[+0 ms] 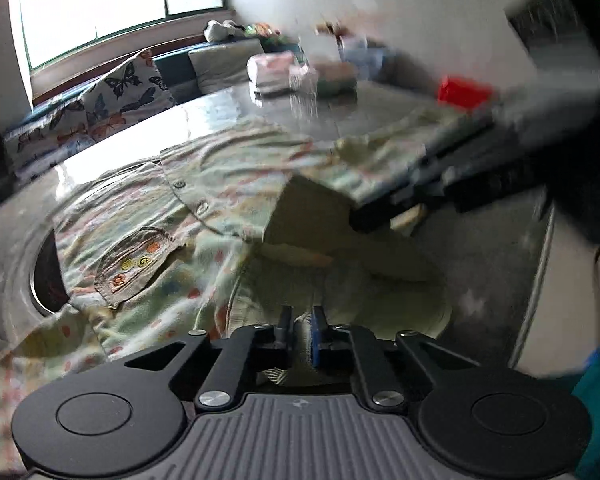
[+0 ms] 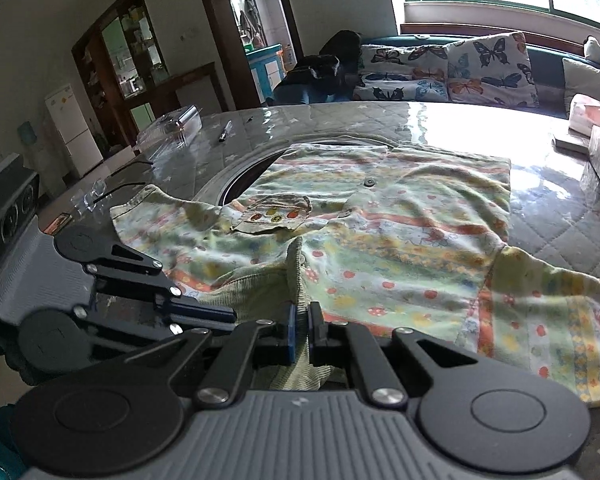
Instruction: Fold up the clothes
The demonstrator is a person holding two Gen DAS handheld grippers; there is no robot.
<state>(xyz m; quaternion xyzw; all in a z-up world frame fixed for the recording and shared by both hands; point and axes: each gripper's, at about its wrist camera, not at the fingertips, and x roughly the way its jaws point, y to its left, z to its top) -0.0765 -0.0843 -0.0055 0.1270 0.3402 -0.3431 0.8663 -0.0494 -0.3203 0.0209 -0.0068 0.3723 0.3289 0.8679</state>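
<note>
Both the left gripper (image 1: 300, 328) and right gripper (image 2: 302, 330) pinch the floral shirt's (image 2: 380, 240) corduroy edge, jaws clenched, over the bench (image 2: 560, 208).

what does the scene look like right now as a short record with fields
garment: patterned shirt spread on the table, chest pocket facing up
left gripper: shut on the shirt's corduroy edge
right gripper: shut on the same green edge, beside the left
fold: one corner lifted, pale underside showing
nearby: pen, tissue pack
</note>
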